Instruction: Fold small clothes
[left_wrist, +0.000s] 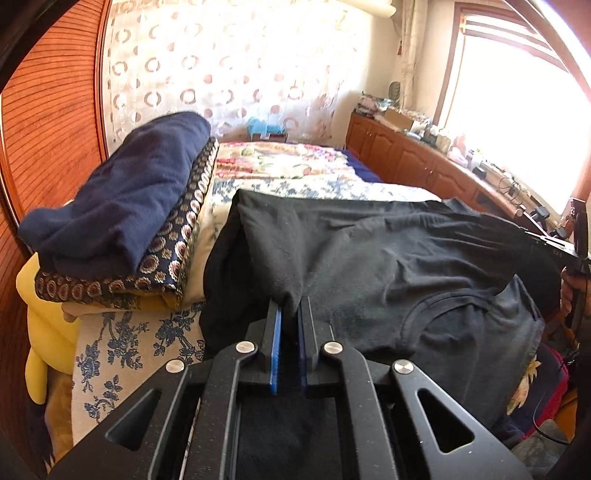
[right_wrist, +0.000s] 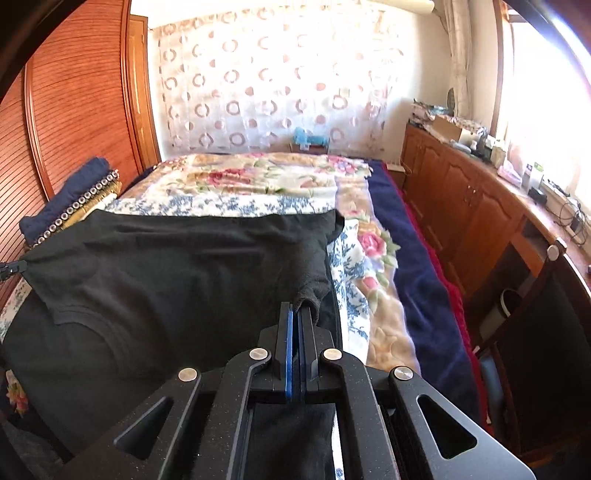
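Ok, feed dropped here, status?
Left gripper and right gripper shut on shirt. Shirt mid-fold on bed. Folded pile at left.

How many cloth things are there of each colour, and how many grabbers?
Black T-shirt: 1
Navy folded cloth: 1
Patterned folded cloth with circles: 1
Yellow cloth under the pile: 1
Flowery bedspread: 1
Grabbers: 2, left gripper and right gripper, both pinching the shirt
Total: 7

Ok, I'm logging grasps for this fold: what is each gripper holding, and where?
Both hold the black T-shirt: the left gripper pinches a bunched corner at its left edge, the right gripper one at its right edge.
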